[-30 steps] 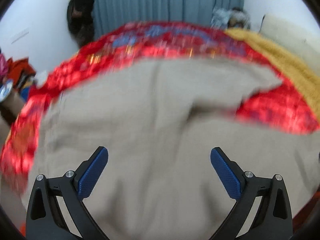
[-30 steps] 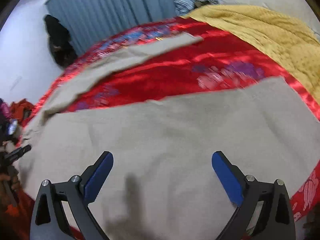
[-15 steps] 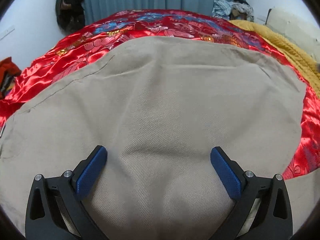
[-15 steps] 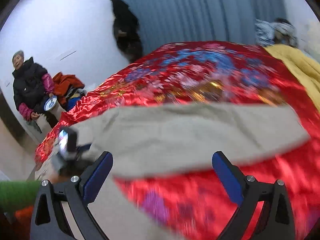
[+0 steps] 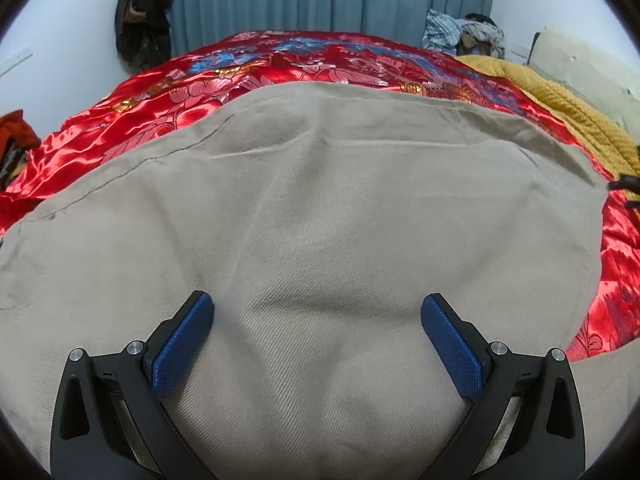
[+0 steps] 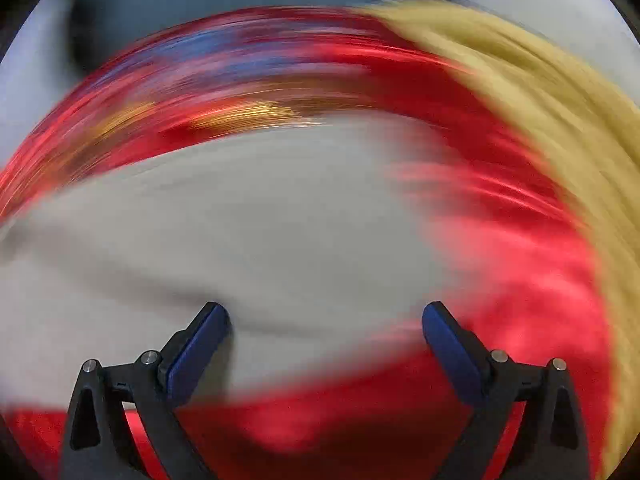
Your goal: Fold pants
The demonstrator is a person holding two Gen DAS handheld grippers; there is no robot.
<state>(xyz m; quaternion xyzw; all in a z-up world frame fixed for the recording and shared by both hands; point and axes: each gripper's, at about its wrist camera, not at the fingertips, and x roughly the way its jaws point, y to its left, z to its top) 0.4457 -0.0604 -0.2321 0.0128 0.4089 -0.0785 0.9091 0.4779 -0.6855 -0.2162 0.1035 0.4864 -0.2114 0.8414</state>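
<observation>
Ahead of both wide-open, empty grippers, left gripper (image 5: pixel 318 320) and right gripper (image 6: pixel 326 324), beige pants (image 5: pixel 320 208) lie spread on the red bedspread (image 5: pixel 280 68): pre-grasp, next needs an edge pinched.

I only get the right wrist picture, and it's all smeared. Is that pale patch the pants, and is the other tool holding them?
Observer: Yes. The left view is sharp: beige pants lie smooth on a red floral bedspread.
Visitor: And the left tool?
Observer: The left tool is open and points at the pants, gripping nothing.
Visitor: What's the yellow streak on my right?
Observer: A mustard knitted blanket along the bed's right side.
</observation>
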